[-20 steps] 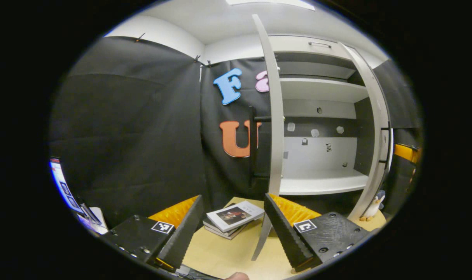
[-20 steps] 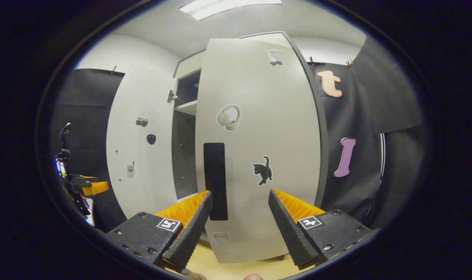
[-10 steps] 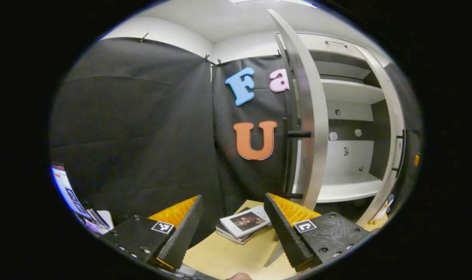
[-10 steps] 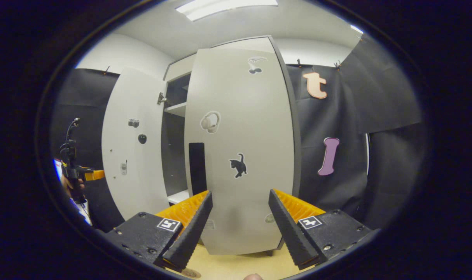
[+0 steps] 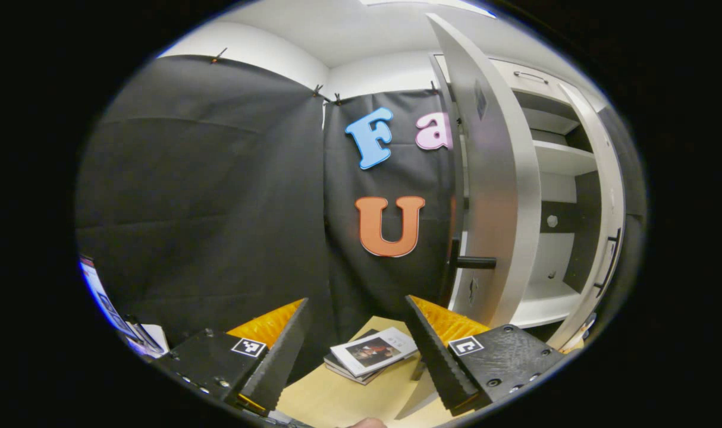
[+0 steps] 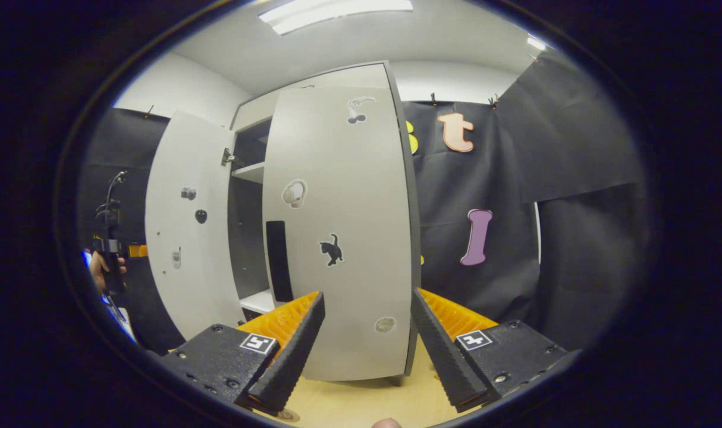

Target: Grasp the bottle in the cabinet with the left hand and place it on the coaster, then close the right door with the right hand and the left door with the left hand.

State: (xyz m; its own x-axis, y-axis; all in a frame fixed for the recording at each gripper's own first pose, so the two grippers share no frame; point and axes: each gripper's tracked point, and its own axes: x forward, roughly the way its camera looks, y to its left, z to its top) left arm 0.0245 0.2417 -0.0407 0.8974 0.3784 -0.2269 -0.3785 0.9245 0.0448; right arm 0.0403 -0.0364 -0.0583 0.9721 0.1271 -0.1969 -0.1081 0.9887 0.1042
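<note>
Beside left door [image 5: 504,196], stacked books [image 5: 370,352] on table [image 5: 337,401], both tongs agape, empty

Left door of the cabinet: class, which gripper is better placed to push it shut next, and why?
Left. The left gripper is open right beside the left door, which stands ajar; the right gripper faces the nearly closed right door.

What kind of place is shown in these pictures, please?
Probably a staged recording booth, not a real home: black cloth wall, a white cabinet with stickers on its doors, and books on a wooden table.
</note>
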